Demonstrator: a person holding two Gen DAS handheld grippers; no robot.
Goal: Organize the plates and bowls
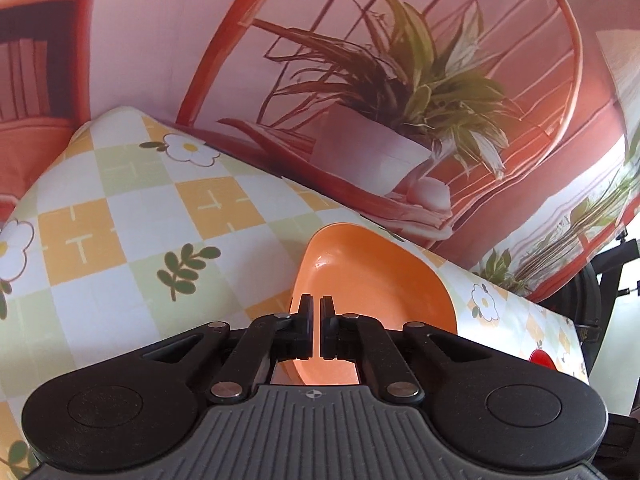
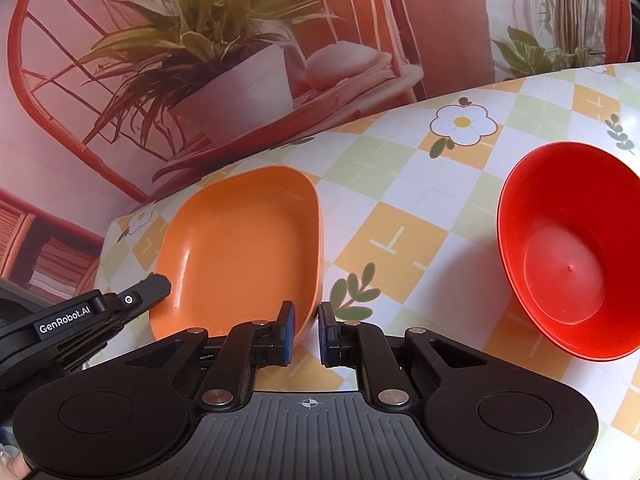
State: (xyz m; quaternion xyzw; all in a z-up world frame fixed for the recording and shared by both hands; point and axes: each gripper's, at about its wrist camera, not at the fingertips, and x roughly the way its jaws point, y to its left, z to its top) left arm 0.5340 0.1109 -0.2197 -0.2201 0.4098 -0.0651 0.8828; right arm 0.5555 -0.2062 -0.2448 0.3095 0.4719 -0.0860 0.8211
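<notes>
Each camera sits on the back of its own gripper and looks forward along the two fingers, low and close over the checked tablecloth (image 2: 400, 236). Both face the printed plant backdrop (image 1: 400, 80). Both see the orange plate (image 1: 372, 280) (image 2: 244, 248). The right camera also sees the left gripper (image 2: 156, 284) at the plate's left rim.

Bare checked, flower-printed tabletop (image 2: 400, 236) lies open between the rounded-square orange plastic plate (image 2: 244, 248) and the deep red plastic bowl (image 2: 568, 256), which stand well apart; a gripper could pass there. The left gripper (image 2: 156, 286) blocks the plate's left rim; the printed plant backdrop (image 2: 200, 60) walls off the far edge.
</notes>
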